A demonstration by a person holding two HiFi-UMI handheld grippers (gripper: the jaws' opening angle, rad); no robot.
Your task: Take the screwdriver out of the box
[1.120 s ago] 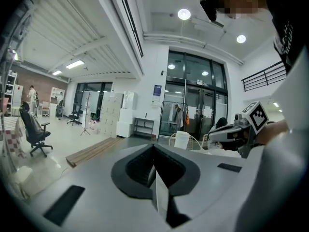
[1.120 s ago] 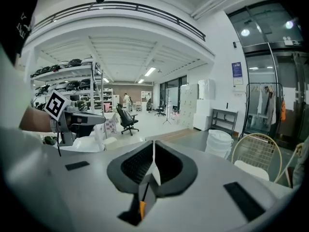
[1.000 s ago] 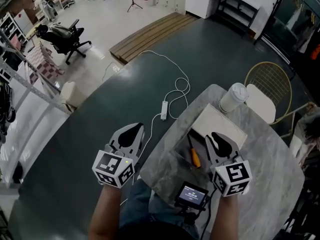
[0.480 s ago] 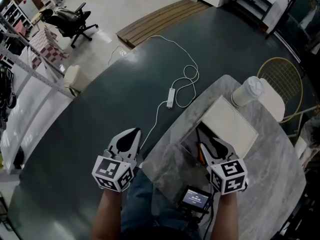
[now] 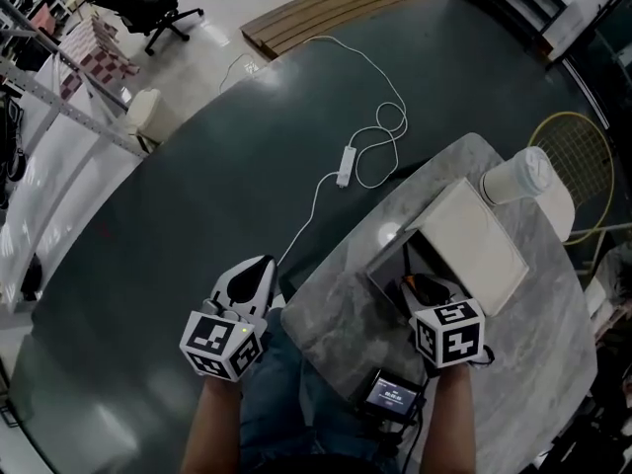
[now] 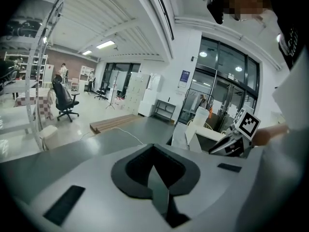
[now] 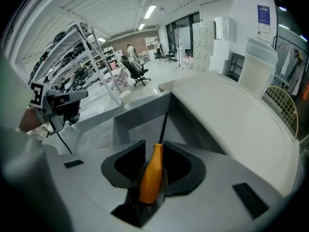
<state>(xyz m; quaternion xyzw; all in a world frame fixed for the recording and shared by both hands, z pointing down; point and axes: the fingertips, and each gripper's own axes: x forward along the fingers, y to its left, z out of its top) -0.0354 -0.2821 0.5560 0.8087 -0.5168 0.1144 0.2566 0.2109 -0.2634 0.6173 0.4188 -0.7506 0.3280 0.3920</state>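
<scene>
An orange-handled screwdriver (image 7: 150, 175) lies in the open grey box (image 5: 390, 261) on the marble table (image 5: 331, 329). Its dark shaft points away along the box floor. My right gripper (image 7: 153, 151) reaches steeply down into the box (image 7: 140, 115). Its jaws have just been closing, and the handle stands between them with the pads against its sides. In the head view the right gripper (image 5: 427, 286) covers most of the tool. My left gripper (image 5: 252, 270) hangs shut and holds nothing, off the table's left edge; in its own view the left gripper (image 6: 157, 178) shows its jaws meeting.
The box's pale lid (image 5: 474, 240) lies folded back to the right, with a white lidded cup (image 5: 515, 176) beyond it. A small screen device (image 5: 393, 395) sits at the table's near edge. A white cable (image 5: 370, 156) trails over the dark floor. A wire chair (image 5: 583, 131) stands behind the table.
The right gripper has dropped into the box and now straddles the screwdriver's handle. The left gripper has sunk a little beside the table. The head view has swung so the table sits lower right.
</scene>
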